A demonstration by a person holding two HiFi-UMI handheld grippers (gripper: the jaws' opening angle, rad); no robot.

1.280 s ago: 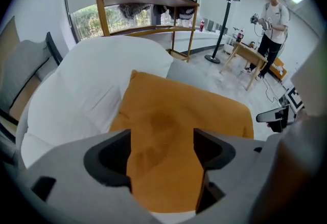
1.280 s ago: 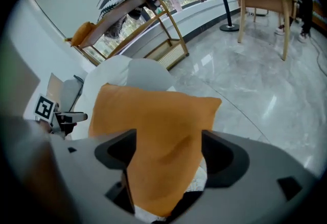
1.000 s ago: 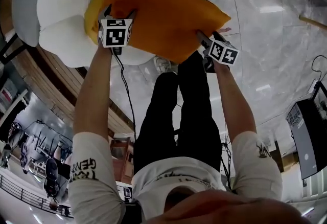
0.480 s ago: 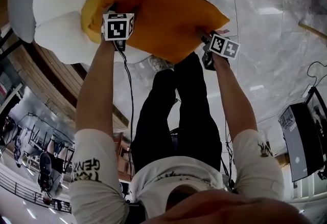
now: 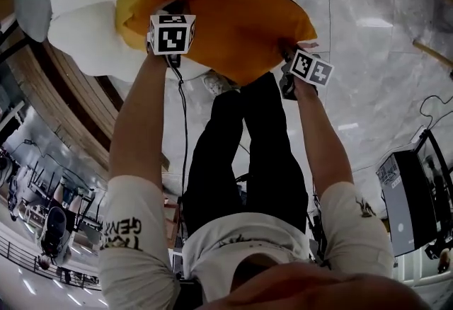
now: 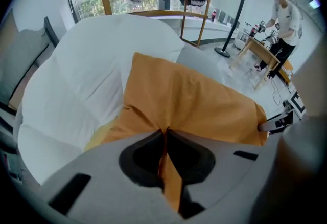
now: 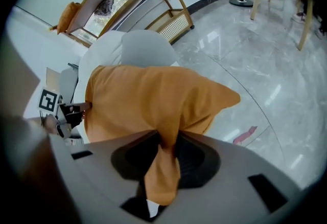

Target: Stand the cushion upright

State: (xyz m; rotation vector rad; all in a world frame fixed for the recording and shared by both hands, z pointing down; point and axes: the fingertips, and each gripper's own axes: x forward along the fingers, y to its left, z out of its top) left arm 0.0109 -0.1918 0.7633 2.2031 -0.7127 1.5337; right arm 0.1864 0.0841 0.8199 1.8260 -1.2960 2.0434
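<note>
Matt cloth cushion (image 5: pixel 233 11), glossy stone floor (image 5: pixel 375 75)

Black block lettering on the white left sleeve (image 5: pixel 122 232), lower left of the head view, upside down; seems to read "GENX", second line illegible. Small dark print on the right sleeve (image 5: pixel 364 208), unreadable. Black-and-white square code markers, no letters, on the left cube (image 5: pixel 172 34) and the right cube (image 5: pixel 311 68).

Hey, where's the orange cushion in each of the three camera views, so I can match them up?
Head view: orange cushion at top centre, against the pale chair.
Left gripper view: centre, spreading right from the chair.
Right gripper view: centre, in front of the chair.
Shared landmark: the pale chair behind the cushion.
</note>
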